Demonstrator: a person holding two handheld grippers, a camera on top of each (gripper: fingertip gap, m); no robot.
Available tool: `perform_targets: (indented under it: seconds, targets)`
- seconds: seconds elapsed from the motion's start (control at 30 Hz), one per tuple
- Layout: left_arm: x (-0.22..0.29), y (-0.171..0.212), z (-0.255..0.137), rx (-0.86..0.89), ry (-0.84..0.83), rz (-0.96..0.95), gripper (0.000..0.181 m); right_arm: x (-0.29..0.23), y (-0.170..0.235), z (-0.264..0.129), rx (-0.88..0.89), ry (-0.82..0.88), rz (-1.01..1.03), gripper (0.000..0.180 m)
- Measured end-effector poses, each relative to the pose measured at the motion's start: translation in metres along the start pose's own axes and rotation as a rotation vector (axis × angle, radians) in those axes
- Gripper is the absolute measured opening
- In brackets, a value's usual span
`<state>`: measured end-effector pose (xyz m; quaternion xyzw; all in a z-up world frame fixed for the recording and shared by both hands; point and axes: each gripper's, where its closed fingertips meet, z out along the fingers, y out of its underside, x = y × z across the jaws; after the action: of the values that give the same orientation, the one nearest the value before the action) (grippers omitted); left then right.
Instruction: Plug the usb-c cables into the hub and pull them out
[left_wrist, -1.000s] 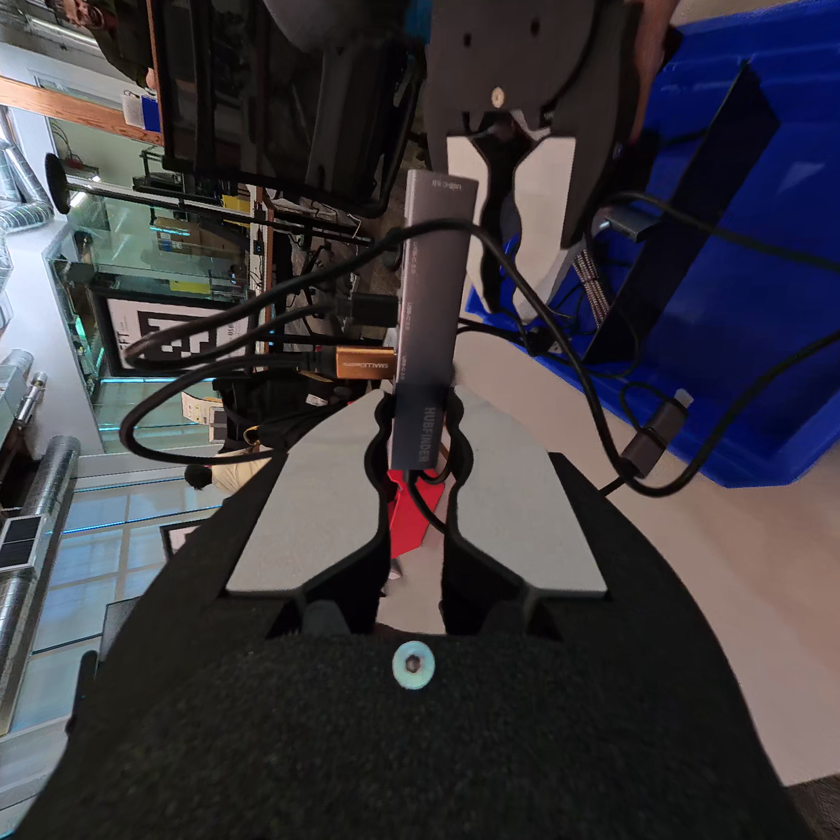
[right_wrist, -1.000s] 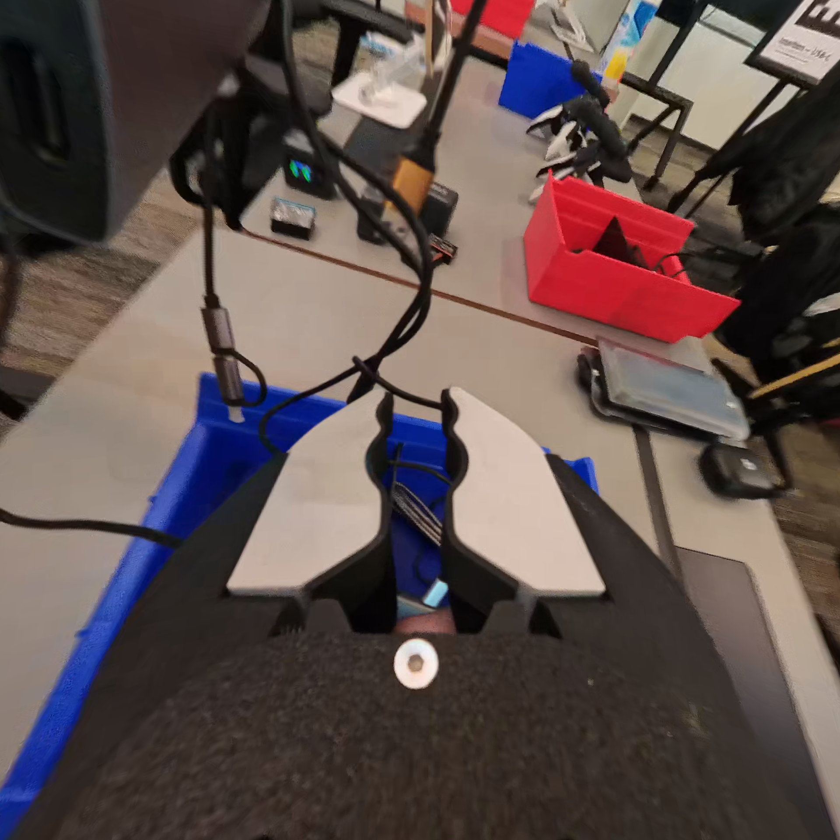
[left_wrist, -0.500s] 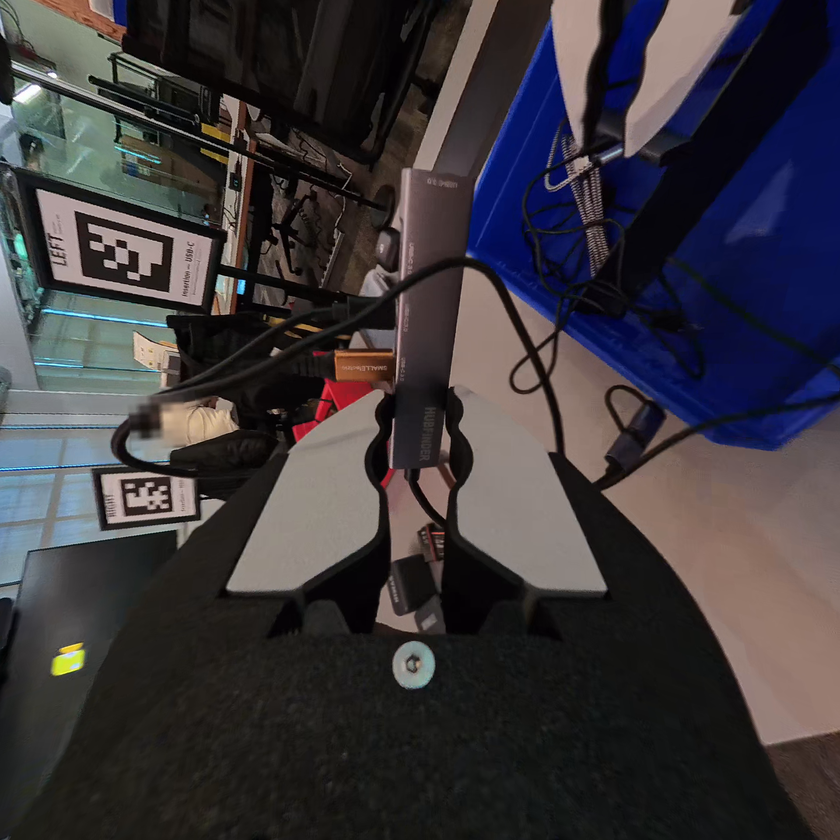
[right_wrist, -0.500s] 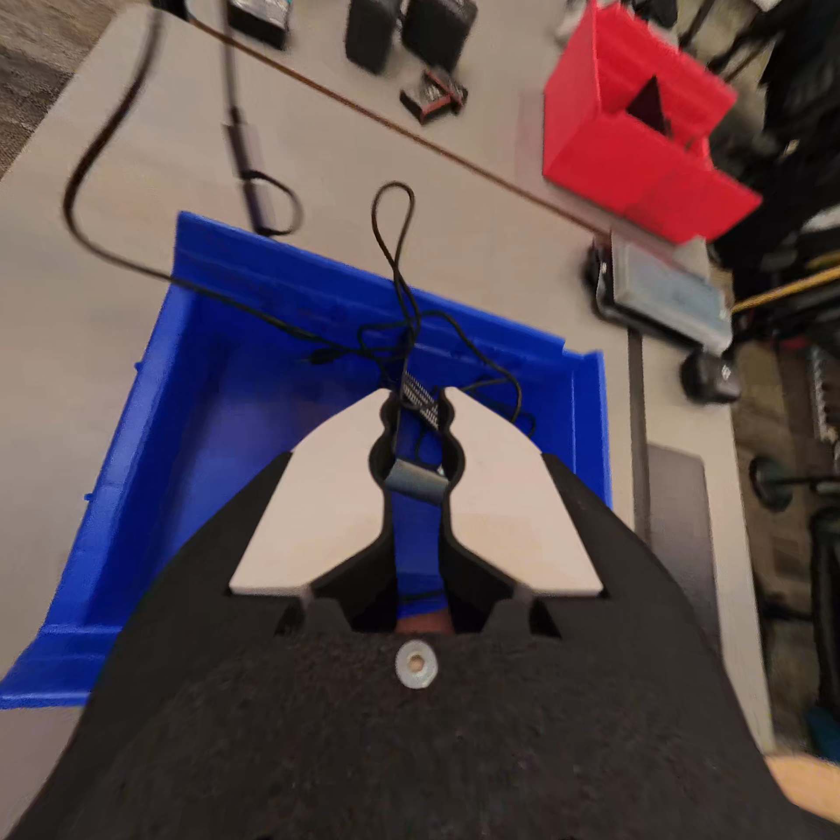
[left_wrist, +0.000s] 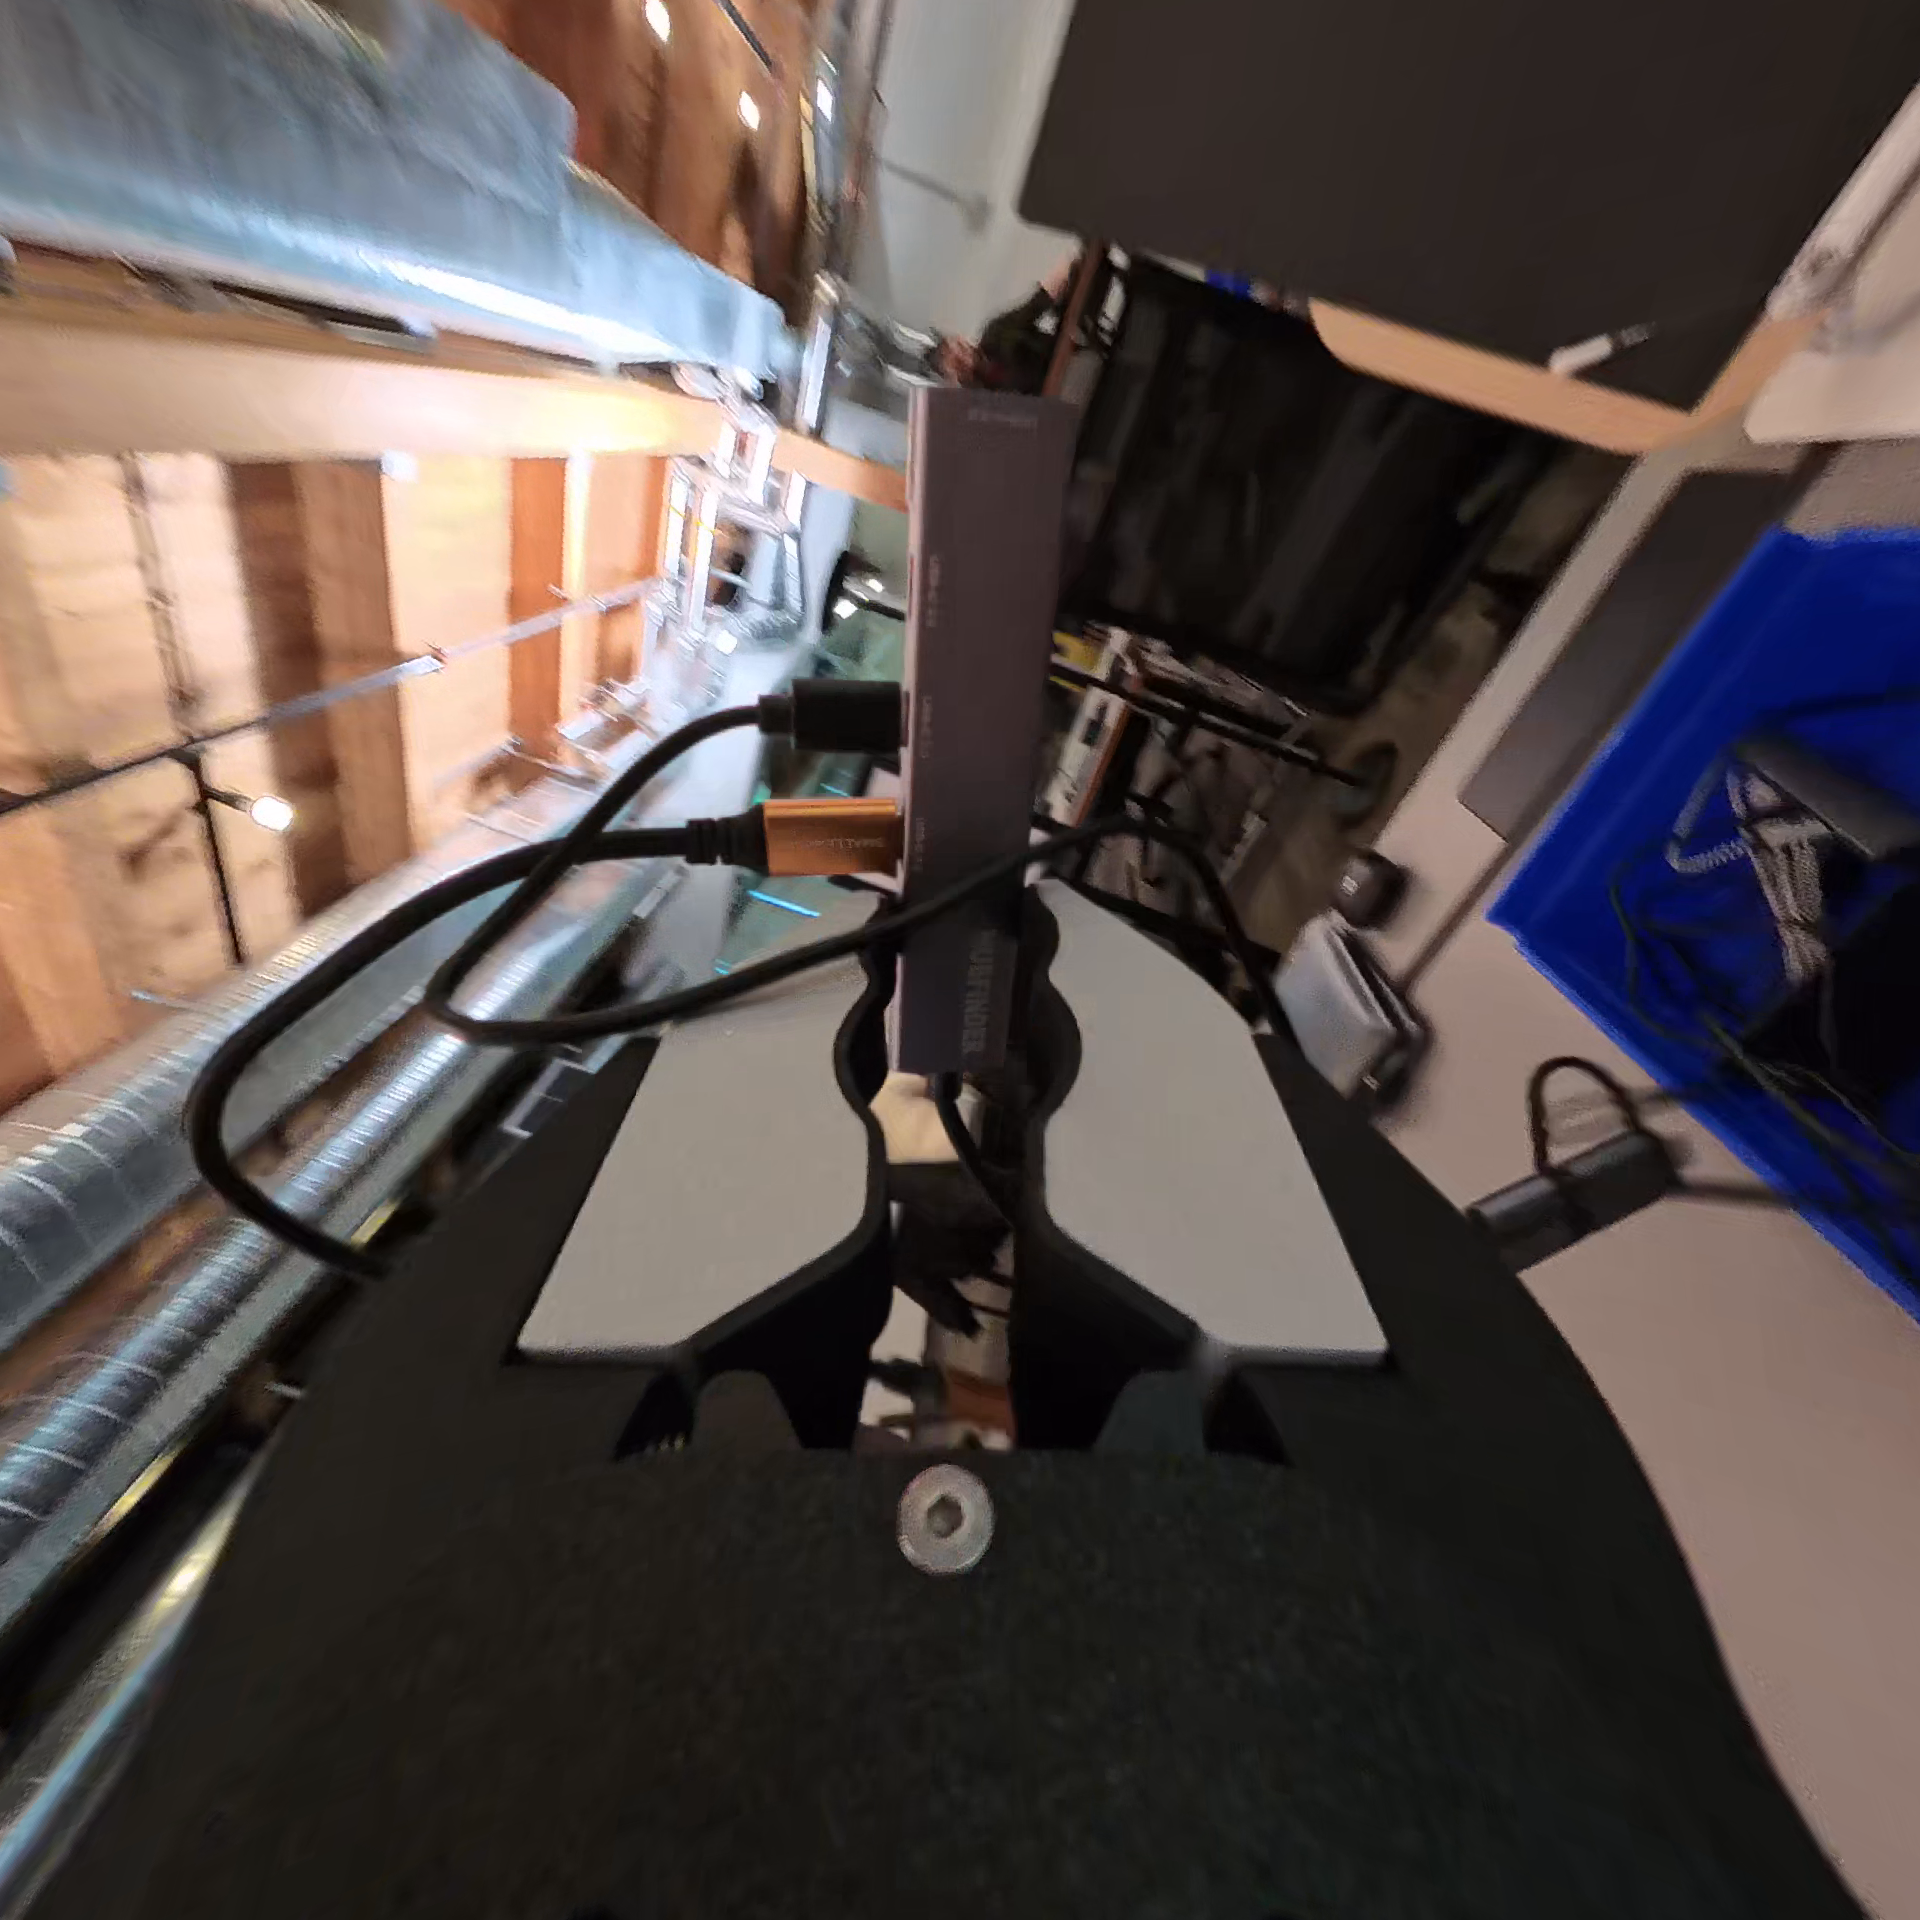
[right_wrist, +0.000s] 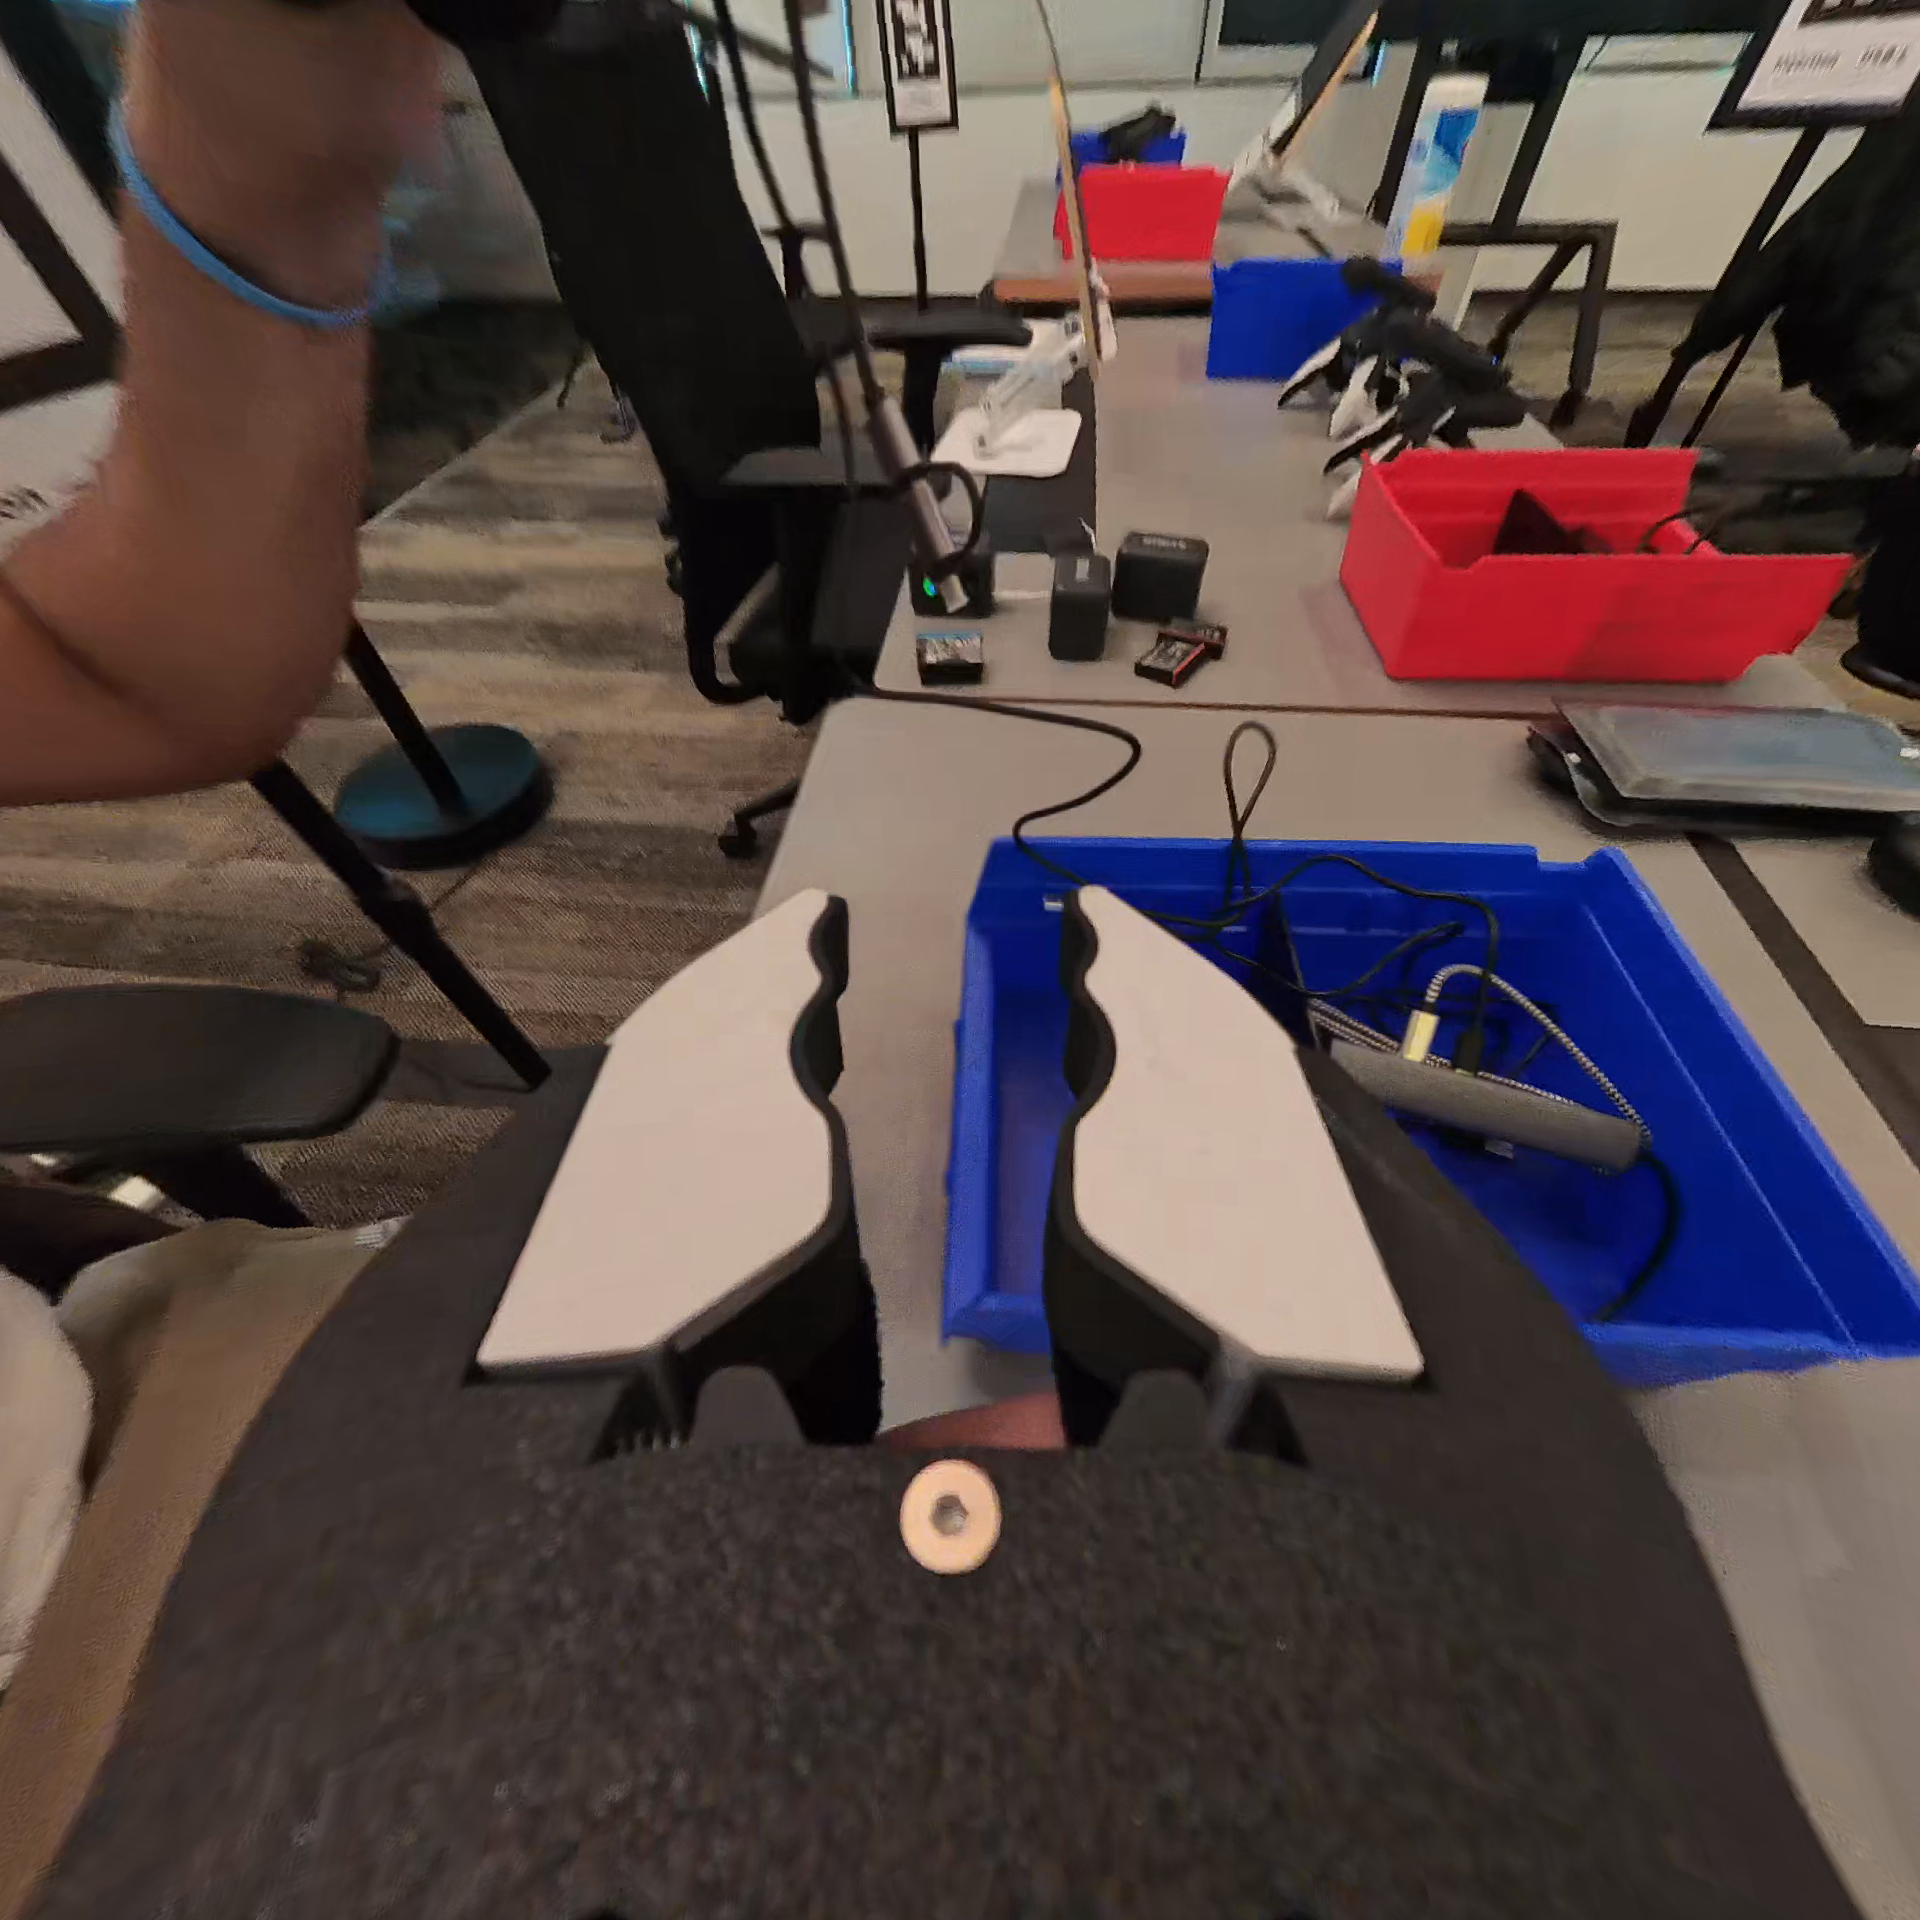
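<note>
**Hub clamped in my left tongs, right tongs empty over the bin**

My left gripper (left_wrist: 956, 997) is clenched on the near end of a slim grey hub (left_wrist: 982, 665), which sticks out away from me between the fingers. Two cables are plugged into its left side: a black plug (left_wrist: 844, 715) farther along, and a copper-coloured plug (left_wrist: 831, 837) nearer my fingers. Their black leads loop off to the left, and another thin black cable (left_wrist: 727, 987) crosses in front of the hub. To the right lies a blue bin (left_wrist: 1704, 831) on the grey table (left_wrist: 1714, 1403).

My right gripper (right_wrist: 951, 940) is released, its fingers apart and grasping nothing, hovering near the left wall of the blue bin (right_wrist: 1766, 1101). A second grey hub (right_wrist: 1496, 1112) lies inside that bin among a braided cable (right_wrist: 1558, 1039) and thin black leads. A red bin (right_wrist: 1579, 613) sits farther off on the right.
</note>
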<state>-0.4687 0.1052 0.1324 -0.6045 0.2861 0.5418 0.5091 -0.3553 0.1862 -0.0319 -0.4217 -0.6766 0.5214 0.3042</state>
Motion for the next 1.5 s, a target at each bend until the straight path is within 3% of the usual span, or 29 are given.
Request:
perform_targets:
  seconds: [0.17, 0.47, 0.63, 0.73, 0.93, 1.07, 1.2, 1.5]
  targets:
    - [-0.060, -0.075, 0.004, 0.080, -0.119, 0.064, 0.022, -0.033, 0.009, -0.070, 0.041, 0.069, 0.031, 0.037]
    - [-0.183, -0.175, 0.051, 0.139, -0.261, 0.066, 0.022, -0.074, 0.104, -0.179, 0.093, 0.244, 0.229, 0.035]
    - [-0.224, -0.222, 0.085, 0.138, -0.265, 0.070, 0.022, -0.101, 0.172, -0.203, 0.162, 0.303, 0.408, 0.035]
    - [-0.273, -0.256, 0.084, 0.179, -0.281, 0.013, 0.021, -0.109, 0.209, -0.206, 0.143, 0.340, 0.481, 0.034]
    - [-0.338, -0.290, 0.086, 0.183, -0.240, 0.000, 0.022, -0.107, 0.221, -0.213, 0.085, 0.431, 0.431, 0.035]
    - [-0.337, -0.302, 0.084, 0.182, -0.199, 0.017, 0.022, -0.103, 0.220, -0.213, 0.070, 0.448, 0.412, 0.035]
    - [-0.279, -0.314, 0.099, 0.197, -0.111, 0.070, 0.021, -0.099, 0.220, -0.217, 0.075, 0.461, 0.421, 0.035]
    - [-0.206, -0.345, 0.166, 0.175, -0.017, 0.124, 0.022, -0.089, 0.197, -0.238, 0.161, 0.519, 0.422, 0.034]
